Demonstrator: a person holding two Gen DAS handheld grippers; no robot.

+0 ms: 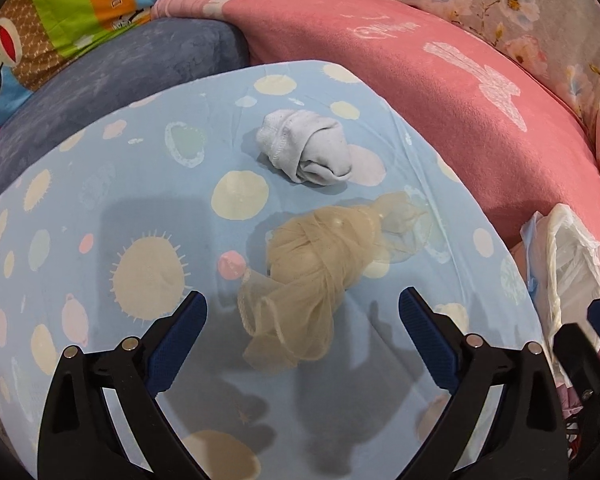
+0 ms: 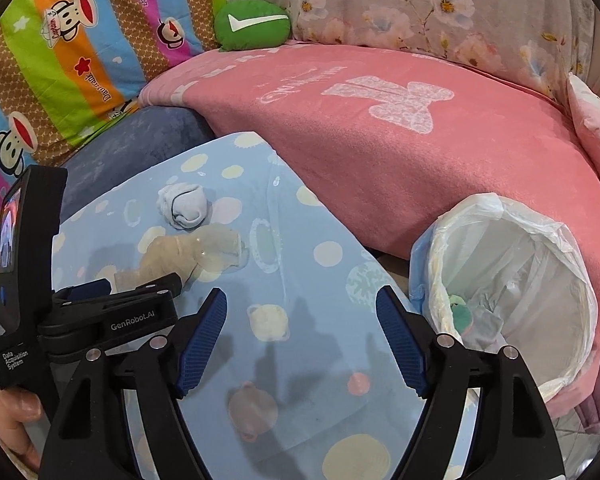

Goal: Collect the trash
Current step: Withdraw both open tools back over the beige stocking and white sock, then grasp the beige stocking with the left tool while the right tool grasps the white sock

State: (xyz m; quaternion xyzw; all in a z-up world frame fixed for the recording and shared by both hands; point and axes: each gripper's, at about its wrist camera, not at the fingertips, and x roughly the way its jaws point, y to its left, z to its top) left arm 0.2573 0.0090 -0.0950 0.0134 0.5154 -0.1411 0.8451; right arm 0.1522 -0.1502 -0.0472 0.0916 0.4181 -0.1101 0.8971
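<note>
A bundle of beige sheer stocking (image 1: 312,272) lies on the blue dotted sheet (image 1: 140,184), just ahead of my open, empty left gripper (image 1: 302,312). A balled white sock (image 1: 306,146) lies farther back on the sheet. In the right wrist view the stocking (image 2: 188,252) and the sock (image 2: 184,204) lie at the left, behind the left gripper's body (image 2: 100,312). My right gripper (image 2: 300,336) is open and empty over the sheet. A bin lined with a white bag (image 2: 508,280) stands at the right, with some trash inside; it also shows in the left wrist view (image 1: 572,268).
A pink blanket (image 1: 420,92) lies folded behind the sheet and beside the bin. A grey-blue cushion (image 1: 112,80) lies at the back left. A striped cartoon quilt (image 2: 60,60), a green plush (image 2: 254,24) and floral fabric (image 2: 460,12) line the back.
</note>
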